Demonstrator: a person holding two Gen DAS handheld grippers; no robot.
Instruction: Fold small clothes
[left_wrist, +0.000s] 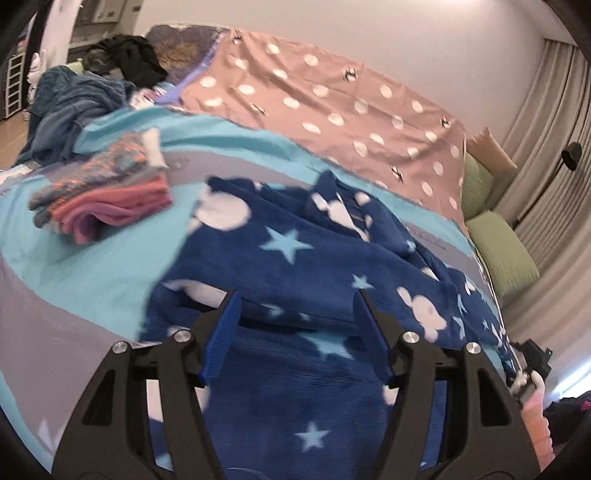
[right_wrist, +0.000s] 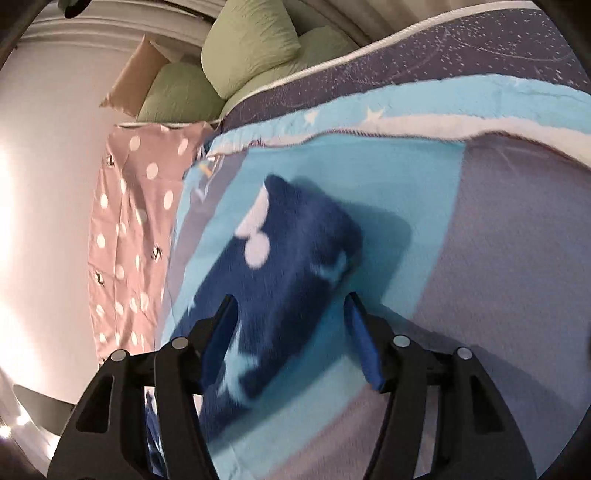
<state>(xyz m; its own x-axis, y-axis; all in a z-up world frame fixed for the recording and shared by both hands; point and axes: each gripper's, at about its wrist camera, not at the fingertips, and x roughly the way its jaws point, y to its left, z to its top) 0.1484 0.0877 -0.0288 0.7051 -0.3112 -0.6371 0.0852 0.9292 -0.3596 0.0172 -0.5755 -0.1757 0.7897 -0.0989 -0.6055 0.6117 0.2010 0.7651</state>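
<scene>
The navy fleece garment (left_wrist: 303, 258), printed with pale stars and white mouse-head shapes, lies spread and rumpled on the turquoise and grey bedspread (left_wrist: 110, 266), one layer already doubled over itself near the left gripper (left_wrist: 295, 306). That gripper hangs just above the garment's near edge with its blue-padded jaws released, fabric showing under the gap but neither pad pressing on it. In the right wrist view a narrower part of the same garment (right_wrist: 288, 266) (it looks like a sleeve or leg, though motion blur makes that uncertain) runs away from the right gripper (right_wrist: 291, 310), whose jaws are opening; the fleece lies between and below them and the pads do not clamp it.

Left of the garment, a little apart on the bedspread, sits a stack of folded clothes (left_wrist: 107, 195) in pink, coral and patterned knit. Beyond the garment spreads a dusty-pink sheet with white dots (left_wrist: 332, 103). Past the stack, further from the garment, lie a heap of dark teal cloth (left_wrist: 74, 107) and some black clothing (left_wrist: 136, 59). On the garment's right, off the bed's edge, rest green pillows (left_wrist: 502, 251) against a pleated curtain (left_wrist: 554, 147).
</scene>
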